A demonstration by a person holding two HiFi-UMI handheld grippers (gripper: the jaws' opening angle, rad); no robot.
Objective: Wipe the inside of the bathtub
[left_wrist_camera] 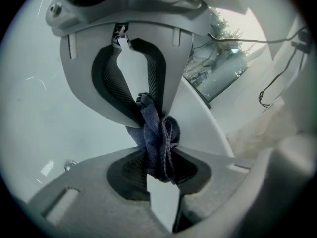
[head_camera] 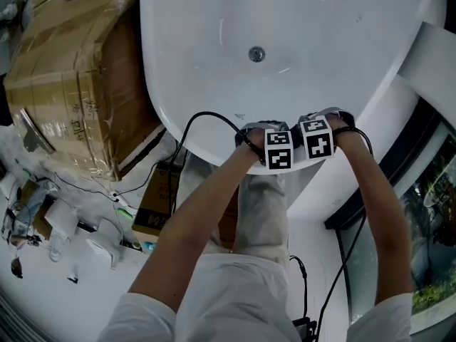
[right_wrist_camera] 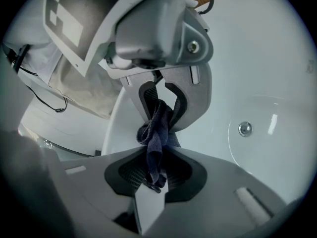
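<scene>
big wrapped carton (head_camera: pixel 75 77) far left. small brown box (head_camera: pixel 158 204) on the floor just right of it. white fittings (head_camera: pixel 60 226) near left. plants (head_camera: pixel 436 198) right, behind glass.

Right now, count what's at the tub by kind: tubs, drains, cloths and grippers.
Bathtub: 1
Drain: 1
Dark blue cloth: 1, clamped at both ends
Grippers: 2, left gripper and right gripper
Total: 5
</scene>
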